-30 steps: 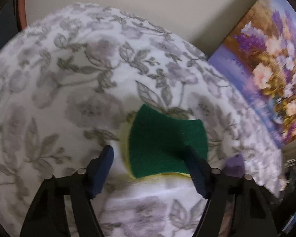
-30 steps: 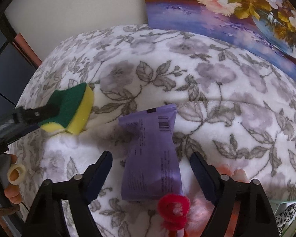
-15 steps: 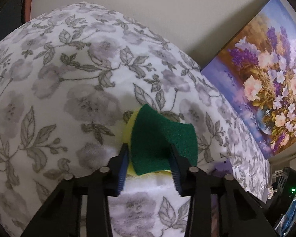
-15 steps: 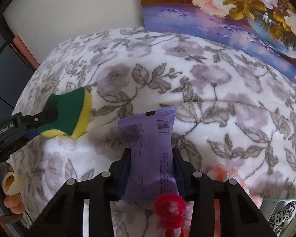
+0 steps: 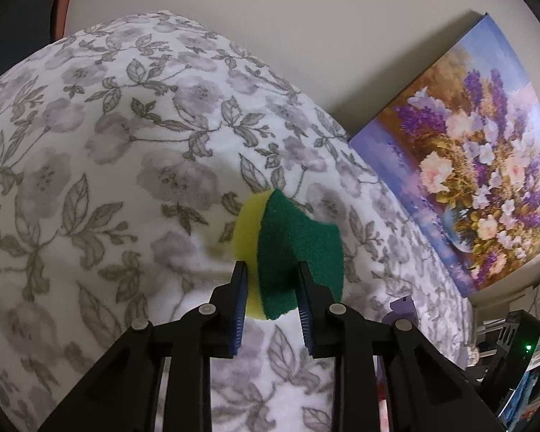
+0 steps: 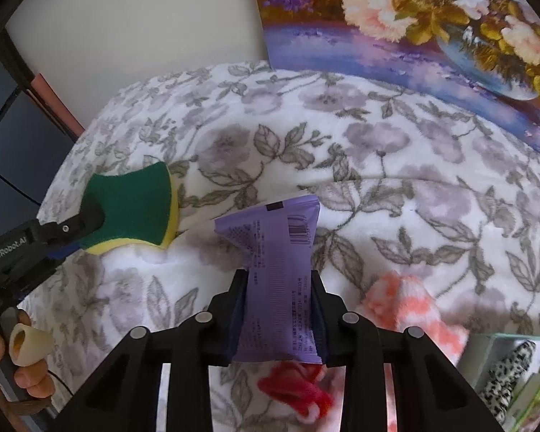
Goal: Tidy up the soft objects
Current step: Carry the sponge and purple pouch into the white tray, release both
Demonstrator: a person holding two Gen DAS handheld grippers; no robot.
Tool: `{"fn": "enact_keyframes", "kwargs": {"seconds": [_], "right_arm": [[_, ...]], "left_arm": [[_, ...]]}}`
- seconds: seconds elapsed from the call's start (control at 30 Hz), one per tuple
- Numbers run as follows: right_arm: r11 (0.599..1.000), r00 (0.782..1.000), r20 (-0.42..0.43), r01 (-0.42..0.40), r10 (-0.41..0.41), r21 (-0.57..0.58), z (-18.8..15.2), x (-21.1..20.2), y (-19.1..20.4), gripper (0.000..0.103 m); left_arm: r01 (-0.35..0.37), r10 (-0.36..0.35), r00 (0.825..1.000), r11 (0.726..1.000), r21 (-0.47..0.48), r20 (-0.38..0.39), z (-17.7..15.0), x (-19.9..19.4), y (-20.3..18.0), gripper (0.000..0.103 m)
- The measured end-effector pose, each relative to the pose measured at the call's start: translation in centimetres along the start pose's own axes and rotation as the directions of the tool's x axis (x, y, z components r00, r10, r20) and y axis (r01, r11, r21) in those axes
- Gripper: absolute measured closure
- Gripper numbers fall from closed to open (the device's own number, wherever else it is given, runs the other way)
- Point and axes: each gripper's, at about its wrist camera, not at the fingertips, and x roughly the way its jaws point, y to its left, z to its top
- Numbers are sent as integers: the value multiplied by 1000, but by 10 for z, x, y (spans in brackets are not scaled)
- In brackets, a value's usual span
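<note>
Sponge (image 5: pixel 298 248) pinched in left tool (image 5: pixel 271 284), left of purple packet (image 6: pixel 280 280); packet clamped in right tool (image 6: pixel 279 284), above blanket (image 6: pixel 396 165).

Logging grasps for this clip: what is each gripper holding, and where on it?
The left gripper pinches the sponge across its near end. The right gripper clamps the purple packet by its sides, mid-length.

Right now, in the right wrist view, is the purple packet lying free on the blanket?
No: the right gripper has its fingers closed on both sides of the purple packet, holding it above the floral blanket.
</note>
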Motion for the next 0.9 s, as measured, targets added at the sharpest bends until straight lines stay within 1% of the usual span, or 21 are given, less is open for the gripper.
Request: {"fn": "enact_keyframes", "kwargs": {"seconds": [0.27,0.43,0.57,0.7,0.9], "right_arm": [[1000,999,35,-6,6,18,-16,-50,-5,69],[998,998,69,-4,0,55,-37,-91,-16,69],[996,996,83,10,-18,94,-59,-120,-29,69],[989,994,102,30,-45,143,-83,-149,-48,69],[976,989,126,44,-73,215,-120,-176,-79,69]], "left_arm": [[47,-48,999,999,12,23,-19,-46,-26,76],[81,-83,996,996,38,29,-39,-76,-55,76],[115,-118,993,990,79,26,-63,-96,-88,76],[157,-158,987,981,117,2,-90,-106,-121,76],[204,-200,979,964,173,-42,-126,-108,-168,76]]}}
